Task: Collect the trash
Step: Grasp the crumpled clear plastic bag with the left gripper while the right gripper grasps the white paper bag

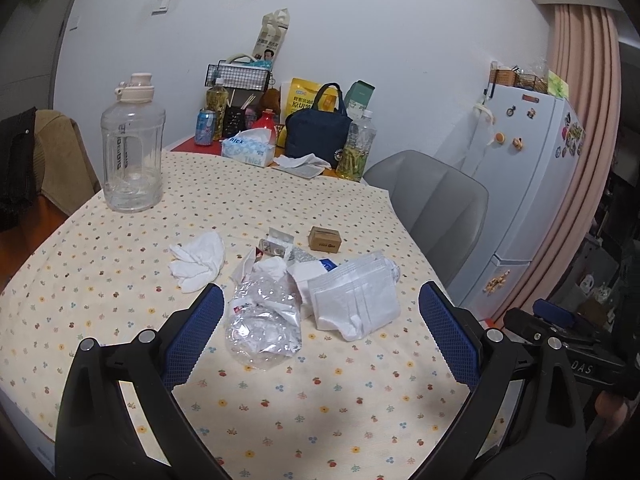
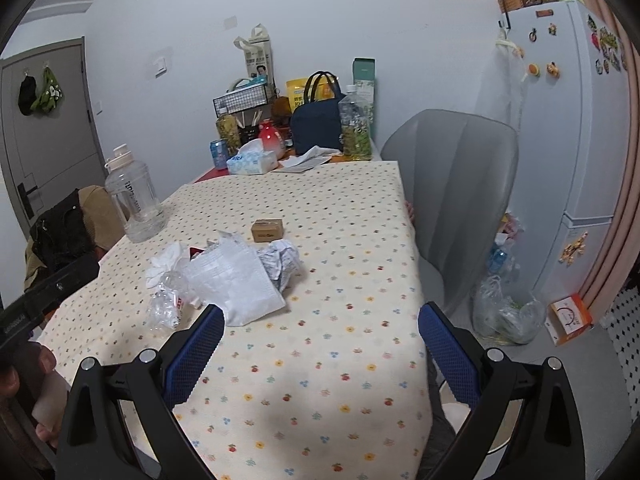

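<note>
Floral tablecloth point(image 1: 120, 264) strewn with trash point(image 1: 280, 292), grey chair point(image 2: 452, 184), white fridge point(image 2: 568, 128)

The left gripper point(image 1: 320, 332) is spread wide, its two blue-padded fingers point(image 1: 192, 336) far apart with nothing between them, angled forward and slightly downward. The right gripper point(image 2: 320, 336) is in the same pose: wide open, blue pads facing each other, gripping nothing. In the left wrist view the right gripper shows at the right edge as a black body with a blue pad, level with the left one and well apart from it, with part of the person's right hand point(image 1: 612, 412) below it. In the right wrist view the left gripper's black body enters at the left edge, with the left hand point(image 2: 24, 372) wrapped around it.
</note>
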A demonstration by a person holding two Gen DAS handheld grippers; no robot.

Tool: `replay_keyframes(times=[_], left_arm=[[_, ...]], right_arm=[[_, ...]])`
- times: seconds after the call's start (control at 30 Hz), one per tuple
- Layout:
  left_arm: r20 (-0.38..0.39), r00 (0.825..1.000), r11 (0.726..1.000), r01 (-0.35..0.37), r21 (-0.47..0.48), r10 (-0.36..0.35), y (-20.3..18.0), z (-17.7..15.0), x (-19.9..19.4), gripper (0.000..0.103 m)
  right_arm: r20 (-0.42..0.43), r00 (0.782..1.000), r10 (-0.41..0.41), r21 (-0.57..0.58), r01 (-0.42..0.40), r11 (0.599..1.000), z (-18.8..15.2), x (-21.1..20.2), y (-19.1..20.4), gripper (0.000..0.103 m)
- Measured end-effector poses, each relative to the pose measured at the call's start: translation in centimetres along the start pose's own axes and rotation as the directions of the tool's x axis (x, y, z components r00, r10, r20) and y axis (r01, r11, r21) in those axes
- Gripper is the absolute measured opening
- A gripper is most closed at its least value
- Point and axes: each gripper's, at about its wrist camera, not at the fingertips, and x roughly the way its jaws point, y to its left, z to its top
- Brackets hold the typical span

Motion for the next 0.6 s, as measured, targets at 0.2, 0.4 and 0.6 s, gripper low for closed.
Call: replay_keyframes(times=[0.2, 0.4, 0.6], left_arm=[[-0.041, 0.999, 0.999, -0.021, -0.03, 0.02, 1.8, -0.7, 1.5, 0.086], [-0.111, 0.993, 0.997, -0.056, -0.054, 0.049, 3.3, -1.8, 3.9, 0.079], [-0.198, 0.974, 0.99, -0.122, -0.064, 0.107, 4.4, -2.8, 6.6, 0.083]], right_arm=[[-0.036, 0.999, 0.027, -0.026, -0.028, 0.999, -0.1, 2.1, 1.1, 0.095], [-0.073, 0.995, 0.065, -0.04, -0.068, 0.997, -0.4, 4.0, 1.8, 0.089], [-0.123, 0.987, 0.099, -0.042, -0.105, 0.994, -0.8, 6.4, 2.1, 0.08]])
